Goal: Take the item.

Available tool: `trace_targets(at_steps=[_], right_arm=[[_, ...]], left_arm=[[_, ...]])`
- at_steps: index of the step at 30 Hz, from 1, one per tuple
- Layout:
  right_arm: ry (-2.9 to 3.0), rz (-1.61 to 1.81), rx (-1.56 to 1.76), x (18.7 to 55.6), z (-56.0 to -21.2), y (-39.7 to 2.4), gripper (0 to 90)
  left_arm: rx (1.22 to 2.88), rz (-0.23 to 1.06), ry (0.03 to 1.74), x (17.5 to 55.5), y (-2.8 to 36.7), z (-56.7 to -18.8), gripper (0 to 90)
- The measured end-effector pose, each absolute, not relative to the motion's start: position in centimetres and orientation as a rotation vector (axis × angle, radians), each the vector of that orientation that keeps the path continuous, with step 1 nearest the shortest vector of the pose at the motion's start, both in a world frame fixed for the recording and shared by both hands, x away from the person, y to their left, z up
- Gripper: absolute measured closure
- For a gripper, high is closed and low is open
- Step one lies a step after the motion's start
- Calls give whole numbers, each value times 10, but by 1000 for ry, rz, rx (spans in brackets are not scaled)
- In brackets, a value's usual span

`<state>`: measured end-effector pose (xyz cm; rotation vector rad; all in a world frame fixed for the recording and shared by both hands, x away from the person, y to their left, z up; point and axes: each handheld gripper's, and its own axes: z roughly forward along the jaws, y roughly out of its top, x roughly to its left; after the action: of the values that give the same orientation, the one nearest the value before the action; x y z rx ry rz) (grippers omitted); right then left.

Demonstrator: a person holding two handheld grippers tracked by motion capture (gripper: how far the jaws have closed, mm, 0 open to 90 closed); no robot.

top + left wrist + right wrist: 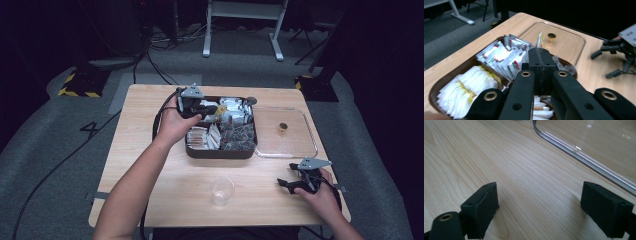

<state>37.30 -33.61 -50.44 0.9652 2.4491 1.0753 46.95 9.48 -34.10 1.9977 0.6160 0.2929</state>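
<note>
Two tools, left tool (541, 65) pinching a packet (540, 40), right tool (549, 210) wide open

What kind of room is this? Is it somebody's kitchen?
Probably not a kitchen. It looks like a lab or studio: dark curtains, cables trailing over grey carpet, hazard-striped stand bases, and one small table with a tray of packets.

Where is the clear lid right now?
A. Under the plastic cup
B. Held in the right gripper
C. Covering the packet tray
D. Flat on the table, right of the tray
D: the clear lid lies flat on the table, touching the right side of the open tray.
</note>
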Motion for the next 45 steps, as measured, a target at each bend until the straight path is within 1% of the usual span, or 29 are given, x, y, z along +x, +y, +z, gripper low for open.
trace_targets(at_steps=[4,11,21,36,45], right_arm=[[2449,1075,965,373,-504,-336,147],[2449,1074,965,373,-504,-336,147],[2450,1074,965,373,-504,-336,147],[2449,1075,964,373,-504,-336,147],[2449,1075,964,373,-504,-336,147]], left_arm=[[1980,272,545,448,93,-339,900],[1981,246,486,426,91,-339,900],[1946,205,397,383,90,-341,900],[1977,127,327,341,74,-365,900],[2001,91,330,332,70,-385,900]])
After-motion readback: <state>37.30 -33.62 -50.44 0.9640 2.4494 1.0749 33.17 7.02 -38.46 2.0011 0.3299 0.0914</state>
